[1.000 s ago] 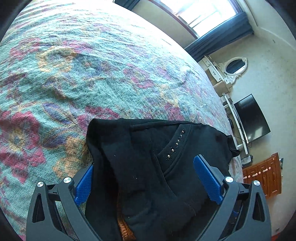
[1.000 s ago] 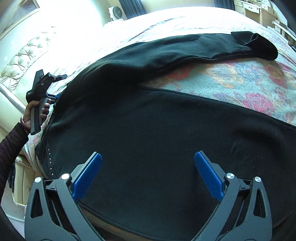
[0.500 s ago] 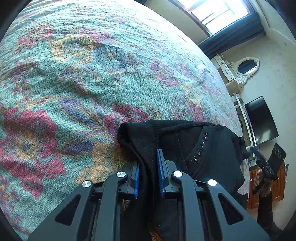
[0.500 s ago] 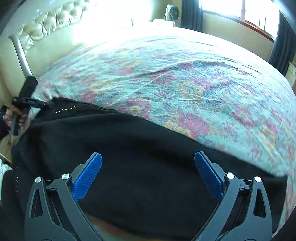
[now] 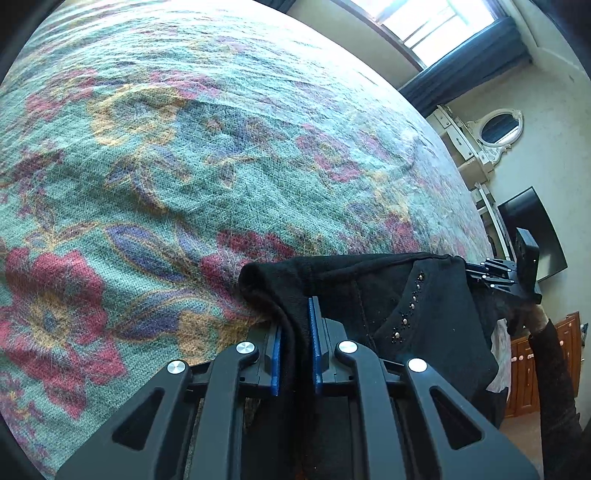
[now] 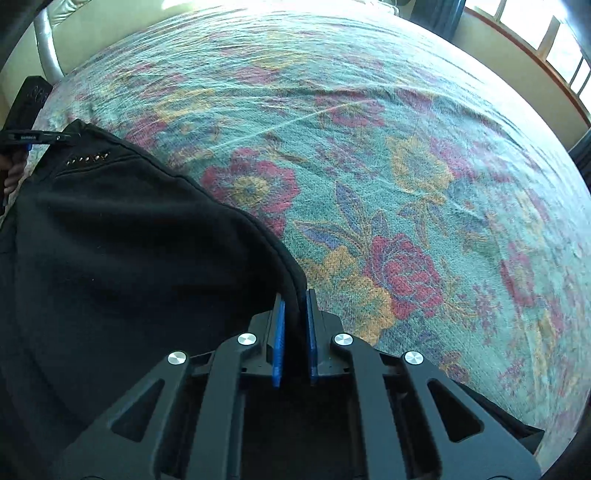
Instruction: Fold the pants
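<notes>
Black pants [image 5: 406,295] with a row of studs at the pocket lie on the floral bedspread [image 5: 184,147]. My left gripper [image 5: 295,306] is closing its jaws on a bunched fold of the waist, and the blue pads press the cloth. The right gripper [image 5: 498,273] shows at the far end of that waist. In the right wrist view my right gripper [image 6: 293,295] is closing on the edge of the pants [image 6: 129,240], with fabric pinched between its pads. The left gripper [image 6: 33,136] holds the far studded corner there.
The bedspread [image 6: 406,166] spreads wide beyond the pants. A window [image 5: 443,22], an oval mirror [image 5: 498,127], a dark television [image 5: 532,232] and a wooden cabinet [image 5: 524,369] stand past the bed's far side. A padded headboard rail [image 6: 48,48] is at the upper left.
The left gripper closed on the waist fold and has held it since. The right gripper swung across from the pant legs to the waist side, rolled, and closed on the fabric edge.
</notes>
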A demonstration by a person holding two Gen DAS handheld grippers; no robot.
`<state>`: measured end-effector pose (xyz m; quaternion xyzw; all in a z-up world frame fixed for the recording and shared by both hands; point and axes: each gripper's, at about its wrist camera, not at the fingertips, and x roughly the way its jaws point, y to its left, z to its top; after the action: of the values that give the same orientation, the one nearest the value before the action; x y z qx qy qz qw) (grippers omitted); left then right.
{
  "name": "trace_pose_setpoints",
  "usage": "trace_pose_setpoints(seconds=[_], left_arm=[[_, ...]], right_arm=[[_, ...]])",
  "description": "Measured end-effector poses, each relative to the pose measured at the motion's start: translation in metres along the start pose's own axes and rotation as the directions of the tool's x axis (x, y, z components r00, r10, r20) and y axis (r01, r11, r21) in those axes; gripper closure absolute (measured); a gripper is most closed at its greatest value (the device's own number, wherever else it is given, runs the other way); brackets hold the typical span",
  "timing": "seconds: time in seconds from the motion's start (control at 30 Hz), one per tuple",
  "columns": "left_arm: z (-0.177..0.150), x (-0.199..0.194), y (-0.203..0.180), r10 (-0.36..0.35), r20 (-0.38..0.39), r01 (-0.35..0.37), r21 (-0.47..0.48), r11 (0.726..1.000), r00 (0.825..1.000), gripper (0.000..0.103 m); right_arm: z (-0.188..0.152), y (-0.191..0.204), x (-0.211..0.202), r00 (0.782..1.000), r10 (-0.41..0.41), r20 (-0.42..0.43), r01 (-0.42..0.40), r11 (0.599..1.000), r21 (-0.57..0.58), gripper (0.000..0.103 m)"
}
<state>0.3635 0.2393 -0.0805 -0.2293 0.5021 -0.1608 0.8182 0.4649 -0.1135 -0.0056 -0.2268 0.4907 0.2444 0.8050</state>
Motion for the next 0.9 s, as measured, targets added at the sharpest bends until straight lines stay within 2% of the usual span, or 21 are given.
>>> trace_pose_setpoints(seconds=[0.1, 0.23, 0.3, 0.37, 0.47, 0.53, 0.6, 0.67, 0.7, 0.73, 0.77, 0.8, 0.83, 0.9], left_arm=[[0.0, -0.007, -0.005, -0.011, 0.041, 0.011, -0.013, 1.0, 0.999, 0.095], [-0.002, -0.036, -0.012, -0.124, 0.145, 0.13, -0.033, 0.991, 0.982, 0.095], [-0.007, -0.056, -0.022, -0.172, 0.191, 0.18, -0.024, 0.983, 0.966, 0.095], [-0.019, -0.081, -0.032, -0.235, 0.233, 0.239, 0.011, 0.971, 0.944, 0.095], [-0.05, -0.116, -0.041, -0.303, 0.269, 0.303, 0.045, 0.952, 0.914, 0.095], [-0.079, -0.135, -0.043, -0.322, 0.276, 0.318, 0.057, 0.946, 0.906, 0.095], [-0.112, -0.145, -0.04, -0.335, 0.253, 0.335, 0.047, 0.941, 0.907, 0.095], [-0.146, -0.147, -0.035, -0.311, 0.212, 0.313, 0.023, 0.949, 0.927, 0.092], [-0.162, -0.145, -0.031, -0.305, 0.187, 0.309, 0.005, 0.951, 0.934, 0.091], [-0.176, -0.143, -0.024, -0.299, 0.159, 0.306, -0.018, 0.952, 0.941, 0.086], [-0.189, -0.142, -0.018, -0.282, 0.137, 0.291, -0.046, 0.956, 0.949, 0.081], [-0.201, -0.14, -0.013, -0.268, 0.121, 0.278, -0.074, 0.958, 0.956, 0.079], [-0.211, -0.141, -0.01, -0.249, 0.113, 0.259, -0.091, 0.962, 0.962, 0.076], [-0.227, -0.147, -0.003, -0.21, 0.145, 0.231, -0.15, 0.961, 0.967, 0.062]], right_arm=[[-0.016, 0.014, -0.043, 0.991, -0.075, 0.107, 0.075, 0.997, 0.005, 0.094], [-0.051, 0.053, -0.109, 0.947, -0.197, 0.252, 0.201, 0.979, 0.009, 0.094], [-0.078, 0.081, -0.14, 0.919, -0.245, 0.31, 0.257, 0.966, 0.002, 0.094], [-0.108, 0.113, -0.164, 0.894, -0.282, 0.348, 0.3, 0.954, 0.002, 0.094], [-0.155, 0.158, -0.176, 0.884, -0.311, 0.35, 0.332, 0.943, 0.001, 0.094], [-0.183, 0.184, -0.17, 0.905, -0.291, 0.309, 0.307, 0.952, -0.002, 0.094], [-0.205, 0.202, -0.152, 0.936, -0.257, 0.242, 0.262, 0.965, 0.012, 0.092], [-0.222, 0.21, -0.134, 0.961, -0.212, 0.18, 0.204, 0.977, 0.062, 0.087], [-0.227, 0.211, -0.13, 0.97, -0.186, 0.154, 0.171, 0.98, 0.104, 0.081], [-0.231, 0.21, -0.13, 0.975, -0.167, 0.148, 0.145, 0.978, 0.148, 0.076], [-0.236, 0.207, -0.136, 0.977, -0.138, 0.163, 0.103, 0.973, 0.208, 0.061], [-0.239, 0.198, -0.141, 0.979, -0.092, 0.182, 0.037, 0.958, 0.285, 0.034], [-0.242, 0.19, -0.148, 0.977, -0.04, 0.209, -0.039, 0.931, 0.362, 0.025], [-0.25, 0.169, -0.156, 0.965, 0.015, 0.262, -0.151, 0.849, 0.506, 0.021]])
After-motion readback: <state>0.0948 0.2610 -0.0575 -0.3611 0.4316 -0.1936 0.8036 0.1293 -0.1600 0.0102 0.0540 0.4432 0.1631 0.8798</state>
